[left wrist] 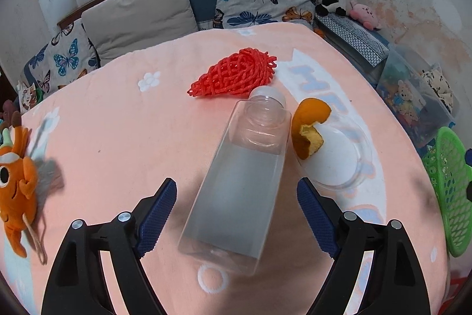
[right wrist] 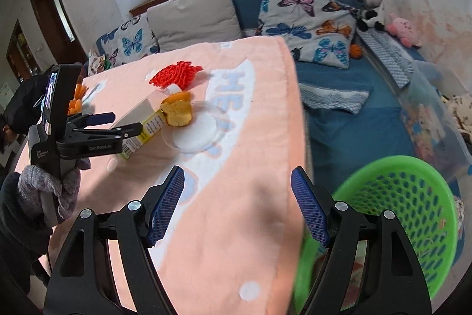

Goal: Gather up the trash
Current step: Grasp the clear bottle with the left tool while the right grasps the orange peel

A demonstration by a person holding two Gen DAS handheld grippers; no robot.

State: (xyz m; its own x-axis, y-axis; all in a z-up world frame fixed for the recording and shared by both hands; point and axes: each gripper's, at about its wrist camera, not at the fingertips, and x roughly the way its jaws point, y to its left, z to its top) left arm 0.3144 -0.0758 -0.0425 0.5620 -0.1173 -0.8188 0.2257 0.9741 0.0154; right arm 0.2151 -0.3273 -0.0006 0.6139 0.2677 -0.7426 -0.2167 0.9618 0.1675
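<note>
Left tool (left wrist: 236, 214), jaws apart, straddled a clear square plastic bottle (left wrist: 236, 179) lying on the peach blanket-covered surface (left wrist: 118, 123), pads not touching it. Orange peel (left wrist: 308, 132) and a red foam fruit net (left wrist: 233, 73) lay beside the bottle's cap. Right tool (right wrist: 237, 202), jaws apart and empty, hung near the green mesh basket (right wrist: 413, 211).

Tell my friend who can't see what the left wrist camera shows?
The open left gripper sits around a clear bottle lying on a pink blanket, not squeezing it. Beside the bottle are an orange peel and a clear lid, with a red net behind and a green basket at the right edge.
</note>
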